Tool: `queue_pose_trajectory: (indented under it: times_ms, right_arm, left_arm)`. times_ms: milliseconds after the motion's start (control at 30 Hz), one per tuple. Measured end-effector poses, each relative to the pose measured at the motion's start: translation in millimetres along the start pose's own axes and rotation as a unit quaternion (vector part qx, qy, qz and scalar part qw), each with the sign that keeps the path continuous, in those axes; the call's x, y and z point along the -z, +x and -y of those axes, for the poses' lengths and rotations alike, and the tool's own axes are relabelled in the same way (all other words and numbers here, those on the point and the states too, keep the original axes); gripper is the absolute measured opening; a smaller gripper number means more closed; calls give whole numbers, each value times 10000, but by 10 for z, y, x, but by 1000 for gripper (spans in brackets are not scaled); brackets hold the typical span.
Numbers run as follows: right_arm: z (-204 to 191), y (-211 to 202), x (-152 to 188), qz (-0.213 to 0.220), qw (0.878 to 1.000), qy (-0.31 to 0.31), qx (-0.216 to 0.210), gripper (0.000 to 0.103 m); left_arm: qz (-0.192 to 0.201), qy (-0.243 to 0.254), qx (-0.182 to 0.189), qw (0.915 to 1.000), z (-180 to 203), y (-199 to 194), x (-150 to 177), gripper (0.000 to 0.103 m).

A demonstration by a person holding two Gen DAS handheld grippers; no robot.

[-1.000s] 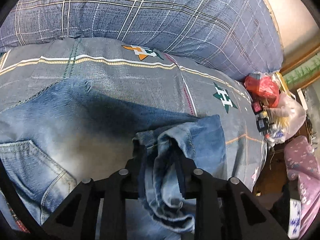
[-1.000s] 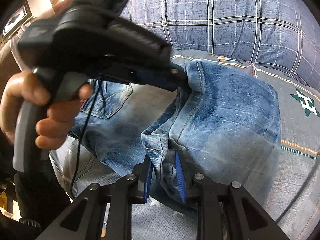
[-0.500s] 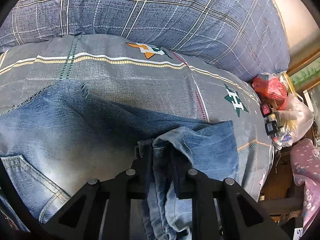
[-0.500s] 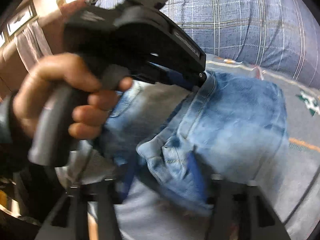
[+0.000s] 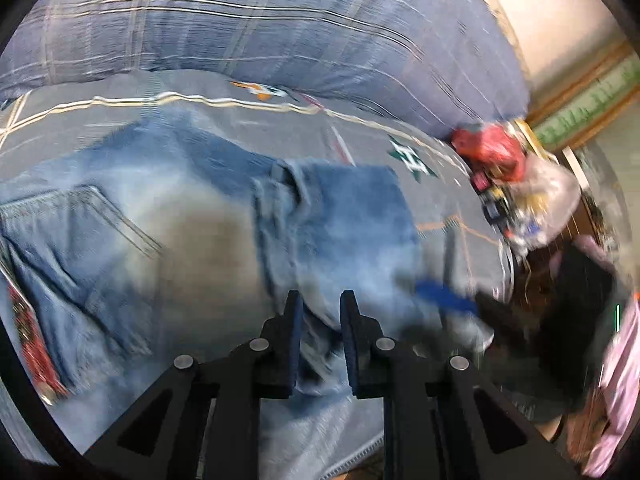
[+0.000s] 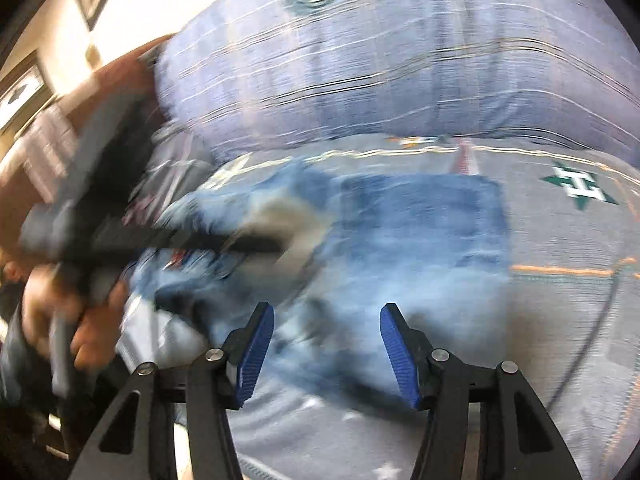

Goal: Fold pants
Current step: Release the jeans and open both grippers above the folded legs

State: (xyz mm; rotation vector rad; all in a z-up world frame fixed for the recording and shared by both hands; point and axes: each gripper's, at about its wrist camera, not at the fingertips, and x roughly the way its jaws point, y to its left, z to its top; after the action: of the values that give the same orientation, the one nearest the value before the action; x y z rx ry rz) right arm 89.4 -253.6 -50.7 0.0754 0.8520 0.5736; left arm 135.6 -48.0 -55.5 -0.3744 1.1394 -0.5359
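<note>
Blue jeans [image 5: 328, 232] lie folded on a bed [image 6: 560, 300] with a grey patterned cover, near a large plaid pillow [image 5: 280, 24]. Left tongs [image 5: 320, 304] slightly parted, empty above denim; right tongs [image 6: 326, 316] wide apart, empty. Left view alone shows bagged clutter [image 5: 520, 184] at far right; right view shows the hand [image 6: 68, 320]. Blur hides any lettering.

My bed [image 5: 400, 136] wears a grey patterned sheet, a blue plaid pillow [image 5: 280, 28] at its head, bags [image 5: 520, 184] heaped beside it.
</note>
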Motion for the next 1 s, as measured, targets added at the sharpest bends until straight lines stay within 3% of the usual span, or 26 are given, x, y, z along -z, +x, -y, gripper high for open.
queue_pose_trajectory:
  times_ms: [100,233,300,400,533,600,733,1000]
  right_arm:
    - [268,-10,-213,111,9982,557,180,58]
    - [320,104,-513,130,9981,475,362,55]
    - [287,263,-630,-23,9985,322,439,31]
    - [283,543,-700,-270,9977,189,589,26]
    - [340,909,-637,-463,9967,162,649,26]
    - [307,928,-659,-307,9969,35,728,26]
    - [200,807,-683,-296,9968,-55,737,27]
    - [-20,316,-450,-183,9910,-562,1200,27]
  left_arm:
    - [-70,102,77,9999,108,134,38,19]
    - [-254,-78,-179,9995,51,393,116,17]
    - [-194,-180,-88,9996,-11,373,193,16]
    - [-87,-275,69,9996,-84,318,337,16]
    - [-18,-258,171,9995,-136,263,414,16]
    - [-17,-237,219,9995,-156,250,422,16]
    - [16,-176,232,9996,-147,193,433,16]
    - [346,86,-3,9994,10,-104,363,15]
